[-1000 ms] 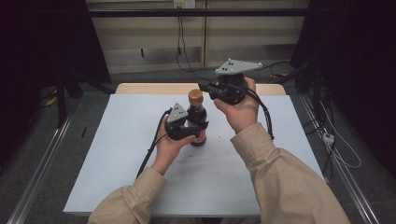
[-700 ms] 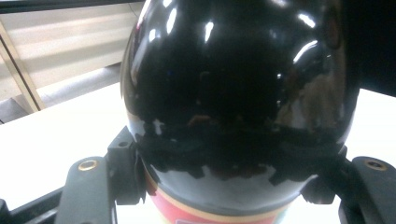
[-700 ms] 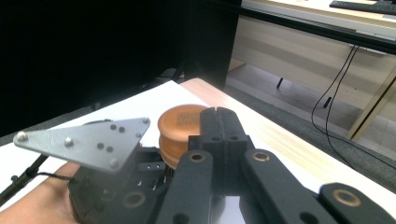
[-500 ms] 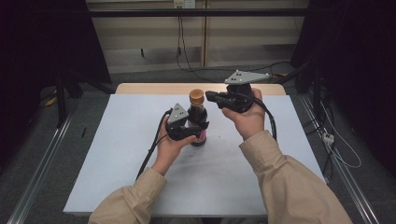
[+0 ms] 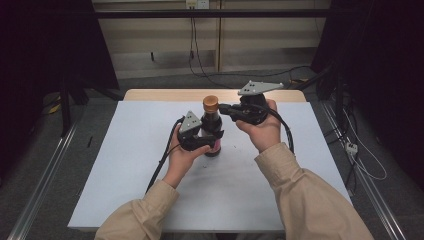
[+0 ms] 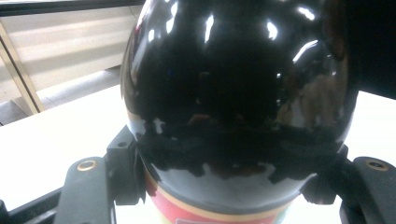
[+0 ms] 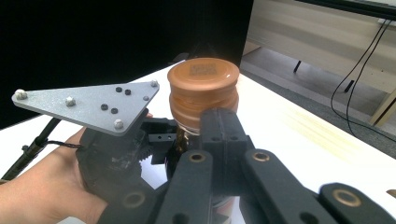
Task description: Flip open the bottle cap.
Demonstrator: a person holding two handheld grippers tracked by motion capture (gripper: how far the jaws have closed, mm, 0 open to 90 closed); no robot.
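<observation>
A dark glossy bottle (image 5: pixel 211 129) with a brown cap (image 5: pixel 210 103) and a red label stands upright on the white table (image 5: pixel 150 190). My left gripper (image 5: pixel 209 143) is shut on its belly. In the left gripper view the bottle (image 6: pixel 233 93) bulges between the two black jaws, with a pad (image 6: pixel 123 168) pressed on each side. My right gripper (image 5: pixel 223 107) lies level at the right of the neck, jaws shut together. In the right gripper view its closed tips (image 7: pixel 219 130) sit right under the cap (image 7: pixel 203 88). Whether they touch the neck is hidden.
A wooden strip (image 5: pixel 165 94) runs along the table's far edge. Cables (image 5: pixel 200 65) trail over the floor behind, and more lie at the right (image 5: pixel 360 155). Metal rails (image 5: pixel 40 190) flank the table. Each gripper's cable hangs toward the person's beige sleeves (image 5: pixel 310 200).
The right hand has come down from above the cap and levelled its gripper beside the bottle's neck. The left hand and the bottle have stayed put.
</observation>
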